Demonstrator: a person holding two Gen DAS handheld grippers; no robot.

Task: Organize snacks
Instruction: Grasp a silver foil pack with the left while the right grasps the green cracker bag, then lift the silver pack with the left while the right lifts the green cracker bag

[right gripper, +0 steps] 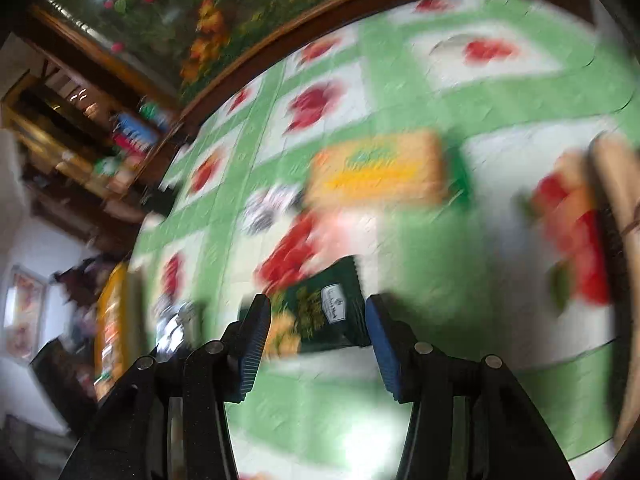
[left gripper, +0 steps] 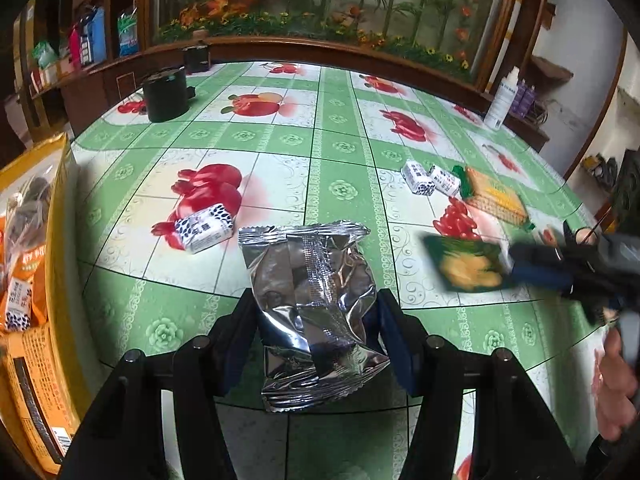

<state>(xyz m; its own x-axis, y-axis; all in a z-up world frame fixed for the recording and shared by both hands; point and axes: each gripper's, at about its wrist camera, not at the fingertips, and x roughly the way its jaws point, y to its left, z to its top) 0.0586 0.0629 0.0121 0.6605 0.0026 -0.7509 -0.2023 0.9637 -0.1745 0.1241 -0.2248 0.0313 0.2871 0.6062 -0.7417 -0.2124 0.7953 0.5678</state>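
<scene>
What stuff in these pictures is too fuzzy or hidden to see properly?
- Right wrist view: motion blur smears the orange-yellow packet; its print is unreadable.
- Right wrist view: whether the pads touch the dark green packet.
- Left wrist view: the yellow box is cut off by the frame edge.

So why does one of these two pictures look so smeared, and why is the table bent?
Right wrist view: motion blur smears the tablecloth and the green packet. Left wrist view: mostly sharp, with glare on the silver packet; only the other gripper is blurred. Both views: the fisheye lens curves the table.
</scene>
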